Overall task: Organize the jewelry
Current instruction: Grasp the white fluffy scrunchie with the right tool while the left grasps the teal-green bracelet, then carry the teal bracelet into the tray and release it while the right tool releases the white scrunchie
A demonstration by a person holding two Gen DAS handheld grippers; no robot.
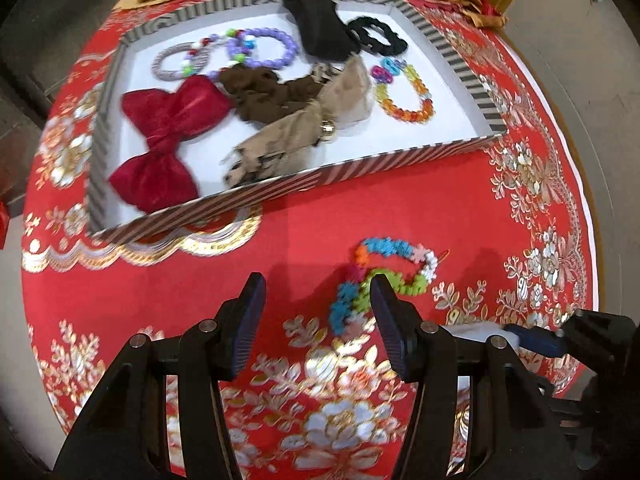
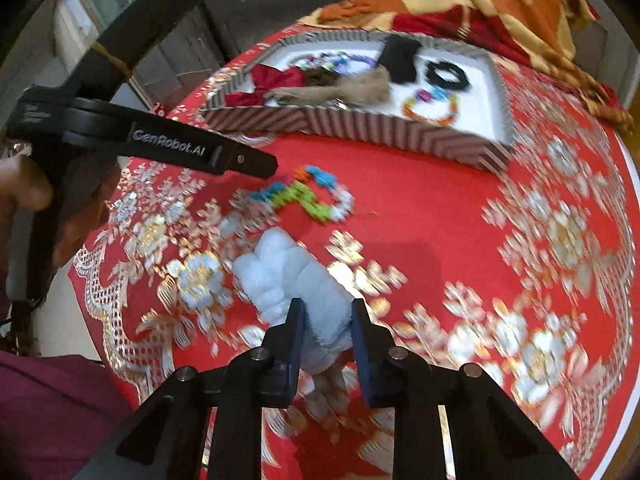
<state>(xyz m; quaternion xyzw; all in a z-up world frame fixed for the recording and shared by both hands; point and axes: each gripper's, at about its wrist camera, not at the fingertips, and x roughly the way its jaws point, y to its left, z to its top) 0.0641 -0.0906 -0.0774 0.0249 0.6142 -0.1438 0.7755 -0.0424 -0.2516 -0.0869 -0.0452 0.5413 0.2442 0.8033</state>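
Note:
A striped tray on the red tablecloth holds a red bow, brown and beige scrunchies, black bands and bead bracelets. A multicolour bead bracelet lies on the cloth in front of the tray. My left gripper is open and empty, just left of that bracelet. My right gripper is shut on a pale blue fluffy scrunchie, low over the cloth.
The round table is covered in red cloth with gold and silver flowers. Orange and red fabric is piled behind the tray. The left gripper's body reaches in from the left of the right wrist view.

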